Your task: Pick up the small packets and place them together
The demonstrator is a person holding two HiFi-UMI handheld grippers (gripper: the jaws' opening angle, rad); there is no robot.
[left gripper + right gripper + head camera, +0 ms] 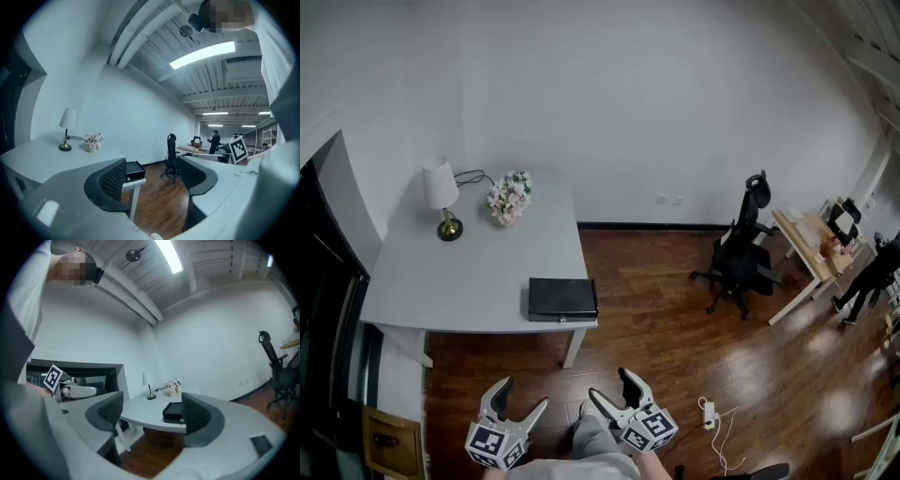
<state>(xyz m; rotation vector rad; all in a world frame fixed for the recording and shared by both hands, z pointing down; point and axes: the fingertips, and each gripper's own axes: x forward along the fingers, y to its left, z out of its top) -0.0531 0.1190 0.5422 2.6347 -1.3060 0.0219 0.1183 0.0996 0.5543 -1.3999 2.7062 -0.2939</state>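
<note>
Head view: left tool (522,394) and right tool (609,383) hang low over the brown wood floor (675,328), jaws apart, both empty. Pale grey bench (469,272) lies well ahead of them, carrying a flat black box (562,298). No small packets show anywhere.

Left gripper view: jaws narrowly spread, nothing between; box far ahead.

Right gripper view: jaws wide, empty; bench ahead, well apart.

Judgement: nothing picked or grouped yet; whole task remains. Whether the box holds the packets, cannot tell.
</note>
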